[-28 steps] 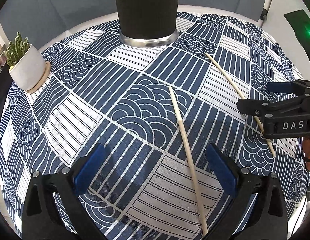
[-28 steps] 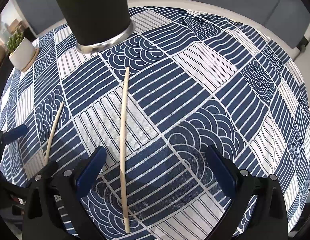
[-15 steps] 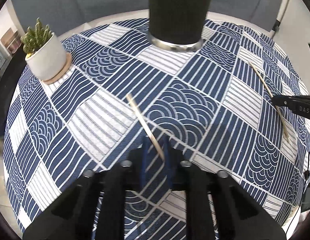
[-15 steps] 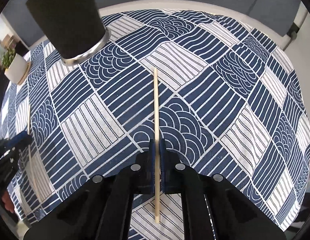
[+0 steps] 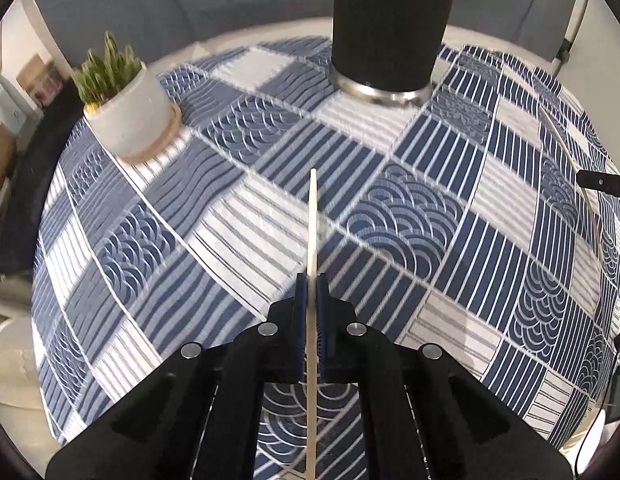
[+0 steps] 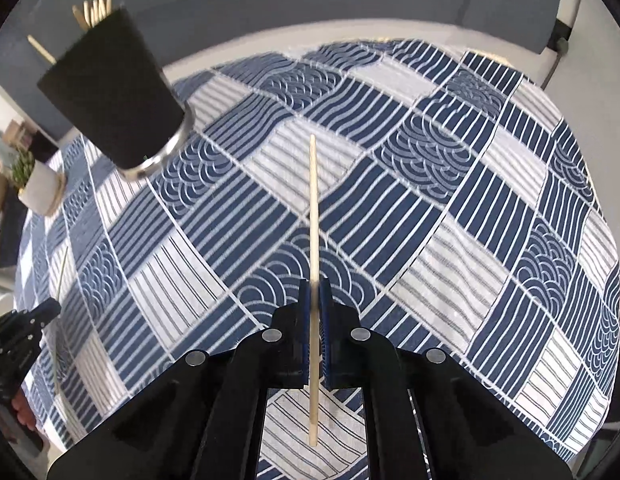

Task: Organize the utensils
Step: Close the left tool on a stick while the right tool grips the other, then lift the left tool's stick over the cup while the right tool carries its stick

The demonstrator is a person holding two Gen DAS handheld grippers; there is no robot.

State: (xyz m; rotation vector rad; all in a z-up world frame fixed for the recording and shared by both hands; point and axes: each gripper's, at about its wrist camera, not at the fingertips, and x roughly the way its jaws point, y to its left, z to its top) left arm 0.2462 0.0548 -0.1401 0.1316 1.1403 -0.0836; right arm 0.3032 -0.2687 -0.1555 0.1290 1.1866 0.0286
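Note:
My left gripper point(image 5: 311, 280) is shut on a wooden chopstick point(image 5: 313, 224) that points forward above the patterned tablecloth point(image 5: 389, 216). My right gripper point(image 6: 314, 286) is shut on a second chopstick point(image 6: 313, 208), also lifted off the cloth. A tall black holder cup point(image 5: 387, 20) with a silver base stands at the back of the table; in the right wrist view the cup point(image 6: 110, 92) holds several chopsticks point(image 6: 96, 10). The right gripper's chopstick point(image 5: 565, 148) shows at the right edge of the left wrist view. The left gripper point(image 6: 22, 328) shows at the lower left of the right wrist view.
A small cactus in a white pot point(image 5: 126, 108) on a wooden coaster stands at the table's back left; the pot also shows in the right wrist view point(image 6: 40, 188). The round table's white rim point(image 6: 349, 28) runs behind the cloth, with a grey sofa beyond.
Both grippers went from open over chopsticks lying on the cloth to shut on them. Both chopsticks have been lifted off the cloth, and both views have risen.

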